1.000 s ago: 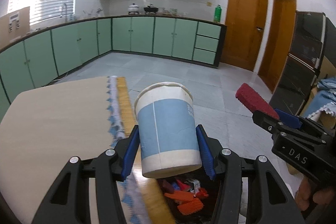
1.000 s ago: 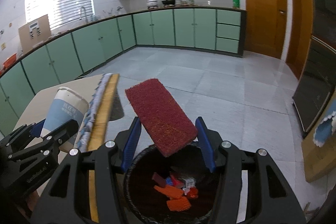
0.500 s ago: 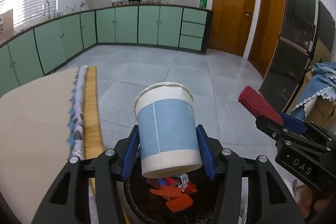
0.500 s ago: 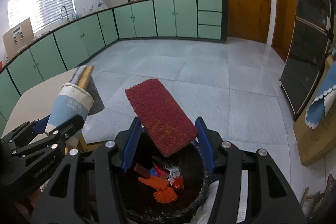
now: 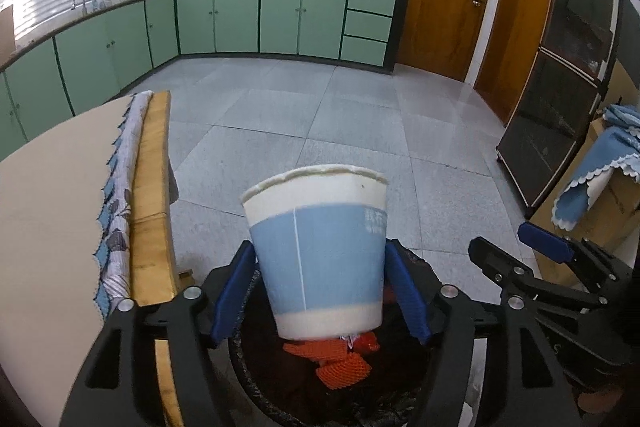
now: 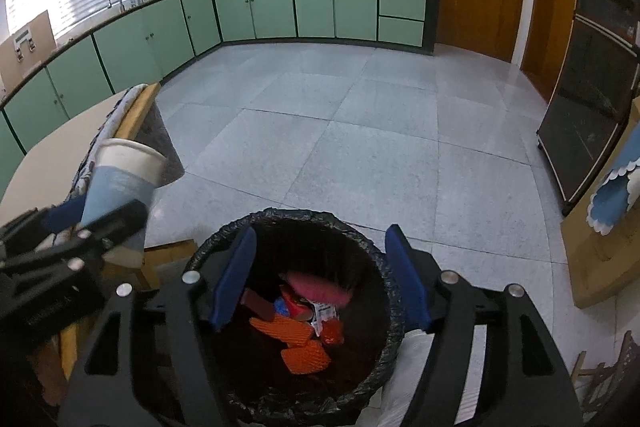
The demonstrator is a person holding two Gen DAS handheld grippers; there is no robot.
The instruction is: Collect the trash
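My left gripper (image 5: 320, 287) is shut on a blue and white paper cup (image 5: 320, 247) and holds it over the black-lined trash bin (image 5: 256, 391). The cup also shows in the right wrist view (image 6: 120, 183), left of the bin (image 6: 384, 255). My right gripper (image 6: 318, 275) is open and empty above the bin. A red scouring pad (image 6: 320, 287), blurred, is inside the bin on top of orange mesh scraps (image 6: 298, 343) and wrappers. The right gripper also shows in the left wrist view (image 5: 520, 247), at the right.
A table with a beige cloth (image 5: 52, 219) and wooden edge (image 5: 150, 195) stands left of the bin. A dark glass cabinet (image 5: 560, 115) and a box under a blue cloth (image 5: 600, 163) stand at the right. Grey tiled floor (image 6: 340, 131) lies ahead.
My right gripper has opened and the red scouring pad has dropped into the bin. My left gripper has moved right, carrying the cup further over the bin.
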